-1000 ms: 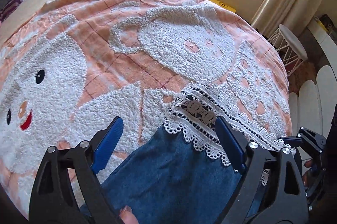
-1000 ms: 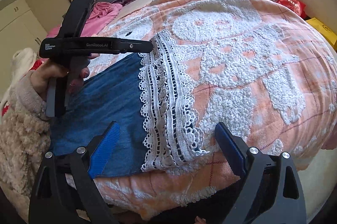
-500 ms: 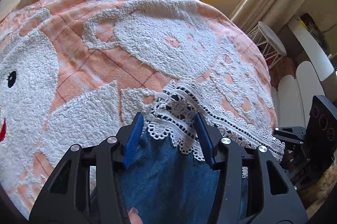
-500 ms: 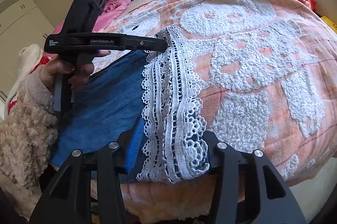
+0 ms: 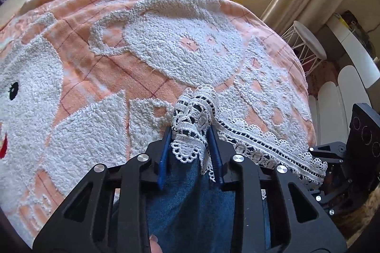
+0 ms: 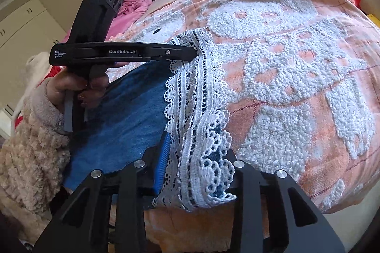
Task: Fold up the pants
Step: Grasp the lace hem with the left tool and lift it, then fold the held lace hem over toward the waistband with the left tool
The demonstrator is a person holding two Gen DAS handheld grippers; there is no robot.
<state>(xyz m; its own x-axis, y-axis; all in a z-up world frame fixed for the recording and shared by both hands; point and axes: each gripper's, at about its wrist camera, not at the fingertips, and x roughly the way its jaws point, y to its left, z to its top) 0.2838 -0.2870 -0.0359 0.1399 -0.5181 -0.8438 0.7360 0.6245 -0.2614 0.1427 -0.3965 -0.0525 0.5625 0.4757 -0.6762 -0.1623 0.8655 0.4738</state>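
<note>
With both tools down at the lace hem, we've got a double pinch on the pants [image 5: 190, 200] here, the denim lying flat on the bed [image 5: 99, 67] over that orange blanket with the fluffy white cartoon figures. The left gripper [image 5: 190, 153] has just been closing its jaws, and its blue fingers [image 5: 163, 158] now squeeze a bunched knot of white lace trim [image 5: 197, 115] at one end of the hem. Over at the other end, the right gripper [image 6: 197, 158] has been closing too, and it sits narrow on the lace and the denim under it, right by the bed's near edge. In the right view you can see the person's hand [image 6: 71, 89], fluffy sleeve and all, wrapped round the left tool's handle.

Now the danger, as I read it: that lace is loose, open stuff. If a pinch has caught only the trim and not the denim layers, a lift could stretch or snag the lace, or leave the lower layer behind and spoil the fold. Uneven lifting between the two ends would skew the hem.
</note>
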